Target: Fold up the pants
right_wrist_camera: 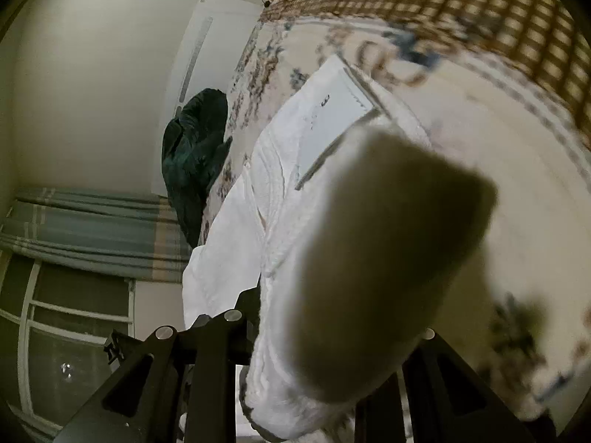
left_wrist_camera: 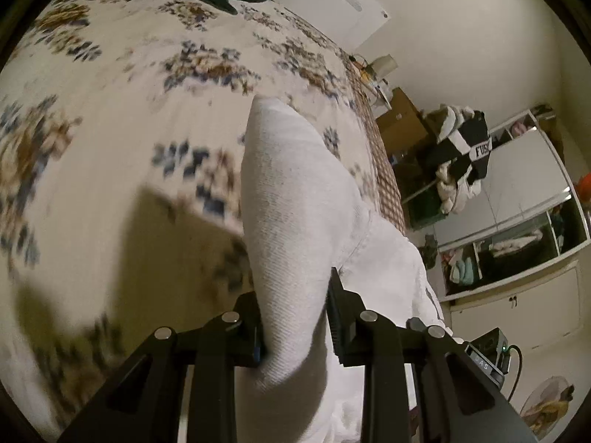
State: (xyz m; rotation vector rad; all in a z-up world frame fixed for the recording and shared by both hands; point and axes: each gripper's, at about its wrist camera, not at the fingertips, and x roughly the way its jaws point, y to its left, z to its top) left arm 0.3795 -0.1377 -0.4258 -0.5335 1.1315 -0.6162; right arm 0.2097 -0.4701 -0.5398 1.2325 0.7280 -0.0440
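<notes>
The white pants (left_wrist_camera: pixel 295 199) are pinched at two places and hang above the flower-patterned bedspread (left_wrist_camera: pixel 110 103), part of the cloth raised off the bed and the rest trailing back down onto it. In the left wrist view a thick fold of the fabric rises out of the left gripper (left_wrist_camera: pixel 295 328) toward 12 o'clock, ending in a rounded tip, while the remaining cloth drops off toward 4 o'clock; here the long axis of the fold runs straight away from the fingers. The jaws are clamped on that fold, pads pressing it from both sides. In the right wrist view the pants (right_wrist_camera: pixel 306 170) stream from the right gripper (right_wrist_camera: pixel 325 339) toward 12 o'clock, where a flat panel with a stitched edge and a label lies on the bed, and a shadowed bulge of cloth fills the centre and hides one finger. This gripper too is closed on the fabric. Both hands are equally near, since each already holds an edge, so the coming move likely depends on carrying the two held points together across the garment's length, away from the cameras. A dark green garment (right_wrist_camera: pixel 195 155) lies at 10 o'clock at the bed's far side, well apart from the pants. Blur softens the bedspread's pattern in both views.
</notes>
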